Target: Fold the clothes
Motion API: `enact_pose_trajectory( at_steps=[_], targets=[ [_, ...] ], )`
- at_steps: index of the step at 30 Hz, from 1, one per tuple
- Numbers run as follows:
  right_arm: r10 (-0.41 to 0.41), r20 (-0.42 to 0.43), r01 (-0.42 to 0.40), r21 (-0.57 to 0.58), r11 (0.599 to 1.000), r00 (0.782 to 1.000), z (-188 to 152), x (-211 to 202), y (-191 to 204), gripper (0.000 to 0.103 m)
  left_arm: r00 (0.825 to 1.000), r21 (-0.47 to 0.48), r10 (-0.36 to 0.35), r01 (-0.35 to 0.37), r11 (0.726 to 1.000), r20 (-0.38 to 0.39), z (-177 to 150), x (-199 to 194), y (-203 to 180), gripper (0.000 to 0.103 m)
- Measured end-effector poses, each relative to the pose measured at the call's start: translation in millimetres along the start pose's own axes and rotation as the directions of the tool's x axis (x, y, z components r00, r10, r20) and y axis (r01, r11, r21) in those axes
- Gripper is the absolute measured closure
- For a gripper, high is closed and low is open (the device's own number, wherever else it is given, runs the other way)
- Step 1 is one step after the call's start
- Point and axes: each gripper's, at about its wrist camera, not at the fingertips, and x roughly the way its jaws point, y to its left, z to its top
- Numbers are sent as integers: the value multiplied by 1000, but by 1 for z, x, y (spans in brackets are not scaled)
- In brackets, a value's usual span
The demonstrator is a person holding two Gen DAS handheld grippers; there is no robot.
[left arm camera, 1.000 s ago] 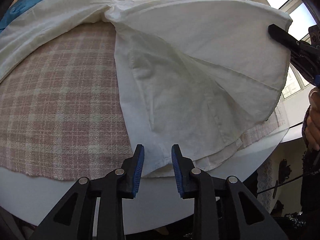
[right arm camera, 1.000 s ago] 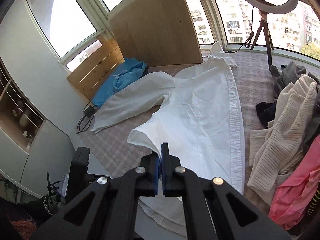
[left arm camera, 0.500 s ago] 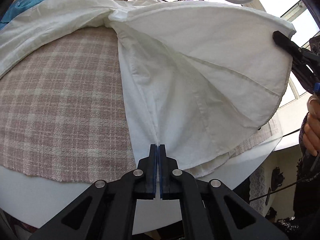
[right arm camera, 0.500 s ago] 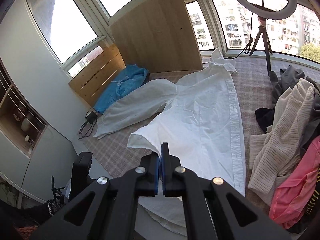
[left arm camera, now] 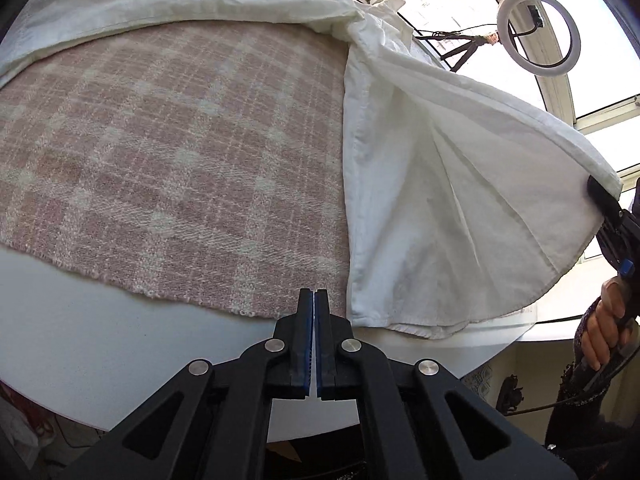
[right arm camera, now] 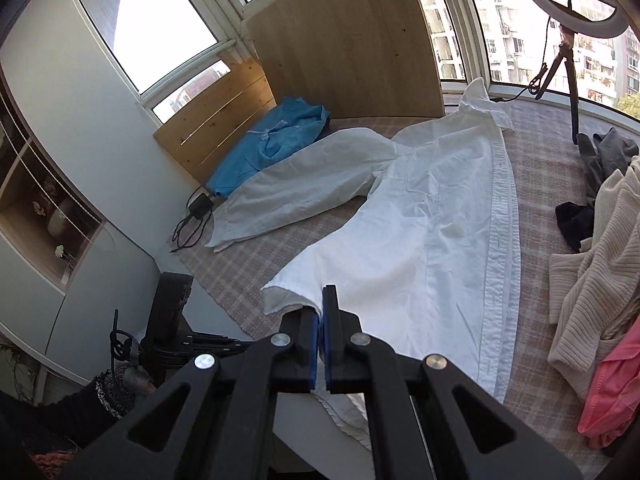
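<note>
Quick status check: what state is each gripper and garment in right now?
white shirt: unfolded on plaid cloth, one corner lifted.
left gripper: shut, gripping nothing visible.
right gripper: shut on the lifted corner.
blue garment: crumpled, unfolded.
clothes pile: heaped, unfolded.

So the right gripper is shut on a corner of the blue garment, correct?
Not quite. The right gripper is shut on a corner of the white shirt, as the right wrist view shows; the blue garment lies untouched farther back.
</note>
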Motion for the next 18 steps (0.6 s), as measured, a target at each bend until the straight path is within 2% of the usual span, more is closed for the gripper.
enact_pose_trajectory(
  at_steps=[2, 4, 6, 7, 8, 9, 10, 12, 13, 15, 16, 18],
  targets=[
    [3, -31, -3, -8, 1000, 1000, -6, 12, 2, 101, 999, 36, 1, -3, 999, 47, 14, -13, -10, 102],
    [11, -113, -14, -33, 999, 994, -18, 35, 7, 101, 997, 63, -5, 1, 998, 74, 27, -21, -17, 94],
    [26, -267, -37, -39, 999, 963, -41, 64, 11, 94, 997, 90, 12, -20, 996, 82, 41, -23, -23, 94],
    [29, -349, -47, -45, 998, 937, -54, 76, 13, 93, 997, 105, 19, -28, 994, 81, 47, -22, -26, 94],
    [40, -397, -65, -52, 997, 917, -66, 80, 14, 93, 996, 113, 27, -36, 993, 80, 51, -19, -28, 94],
    [62, -415, -93, -55, 994, 908, -76, 77, 14, 93, 997, 121, 26, -35, 992, 76, 54, -16, -31, 94],
    [76, -417, -108, -54, 993, 905, -83, 70, 11, 93, 997, 133, 20, -29, 991, 69, 59, -11, -37, 94],
    [65, -350, -81, -30, 996, 934, -82, 46, -7, 93, 998, 169, 11, -20, 985, 57, 64, -2, -51, 94],
    [46, -311, -53, -13, 999, 949, -80, 34, -18, 92, 999, 196, 1, -9, 981, 45, 63, 0, -57, 94],
    [-51, -220, 65, 55, 996, 974, -72, 13, -54, 89, 1000, 250, -27, 22, 968, 13, 60, 6, -73, 94],
    [-97, -202, 119, 98, 988, 975, -68, 10, -73, 89, 999, 274, -44, 46, 961, -14, 58, 13, -83, 94],
    [-171, -188, 200, 148, 969, 967, -63, 10, -106, 89, 999, 328, 1, 15, 944, -48, 58, 34, -98, 93]
  ],
)
